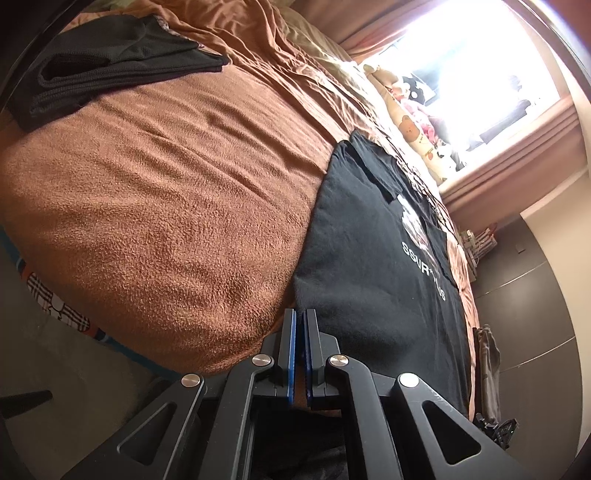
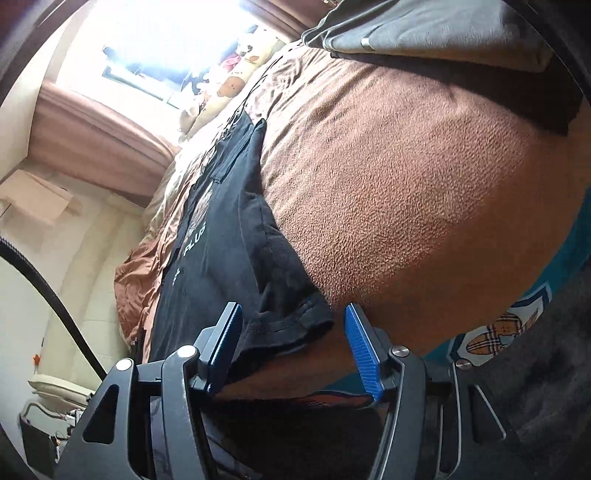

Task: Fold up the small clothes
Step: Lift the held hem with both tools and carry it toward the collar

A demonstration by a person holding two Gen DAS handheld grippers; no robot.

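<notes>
Our left hand-held gripper (image 1: 300,321) has its two blue-padded fingers (image 1: 291,354) pressed together; whether any cloth is caught at their tips we cannot tell. Our right hand-held gripper (image 2: 291,317) has its blue pads (image 2: 364,354) standing well apart, and the hemmed corner of the shirt lies loosely between them, with neither pad pressing on it.

Ahead of both grippers we see the bed, covered by a brown fleece blanket (image 1: 166,206). It fills most of the view to the left of the left gripper and to the right of the right gripper, and it is creased further away towards the bright window (image 1: 476,62).

On the blanket lies the black T-shirt (image 1: 369,251) with white lettering and a pale print on its front. From the left gripper it stretches forward and to the right, its near corner just beyond the closed fingertips. From the right gripper it stretches forward and to the left, with a side panel folded inward over the body.

Far ahead and to the left of the left gripper we see a dark folded garment (image 1: 110,70) resting on the blanket, well apart from the T-shirt. Far ahead and to the right of the right gripper lies a grey folded garment (image 2: 436,29).

Beyond the shirt, near the window, sits a cream pillow with bear prints (image 1: 410,133).
</notes>
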